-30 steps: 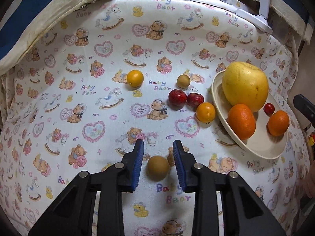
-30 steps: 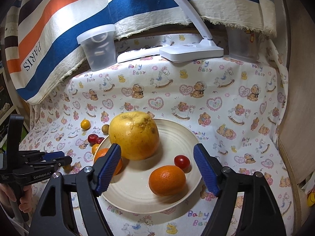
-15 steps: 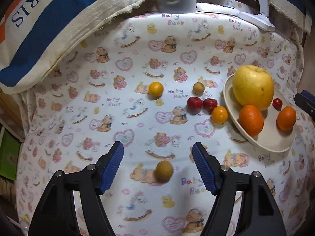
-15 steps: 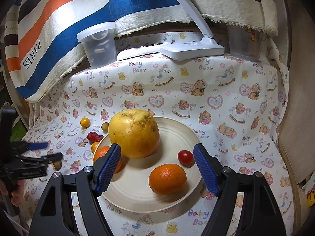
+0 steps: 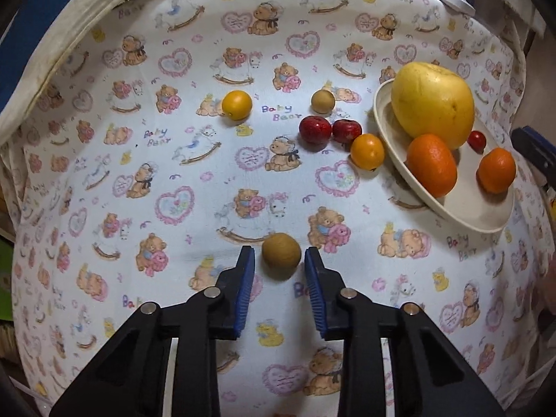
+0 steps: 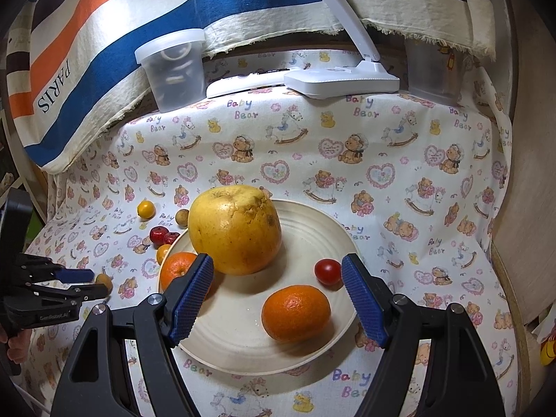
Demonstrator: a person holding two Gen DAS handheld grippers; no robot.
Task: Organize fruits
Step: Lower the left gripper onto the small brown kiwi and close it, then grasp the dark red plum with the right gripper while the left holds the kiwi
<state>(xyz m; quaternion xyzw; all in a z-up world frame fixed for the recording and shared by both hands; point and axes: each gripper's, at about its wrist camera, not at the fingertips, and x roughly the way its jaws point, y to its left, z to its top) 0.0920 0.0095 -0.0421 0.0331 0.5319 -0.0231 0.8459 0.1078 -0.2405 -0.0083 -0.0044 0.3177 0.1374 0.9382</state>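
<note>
A small brown fruit (image 5: 280, 255) lies on the bear-print cloth between the tips of my left gripper (image 5: 279, 255). Its jaws are closing, and the blue pads hug the fruit's two sides. The right wrist view has that gripper (image 6: 93, 283) at the far left with the brown fruit (image 6: 104, 279) at its tips. My right gripper (image 6: 278, 278) hangs open over the cream plate (image 6: 312, 229), gripping nothing. The plate holds a big yellow pomelo (image 6: 234, 229), two oranges (image 6: 295, 312) (image 6: 175, 267) and a cherry tomato (image 6: 327, 271). Several small fruits lie loose left of the plate (image 5: 479, 208).
Loose on the cloth are a yellow fruit (image 5: 237, 105), a brown one (image 5: 323, 101), two red ones (image 5: 315, 129) and an orange-yellow one (image 5: 367, 151). At the back stand a plastic tub (image 6: 172, 69), a white lamp base (image 6: 342, 81) and a striped cloth (image 6: 104, 34).
Half a second ago my left gripper stood wide open and drawn back from the brown fruit. Now it is low again and closed around it. The right gripper has not moved.
</note>
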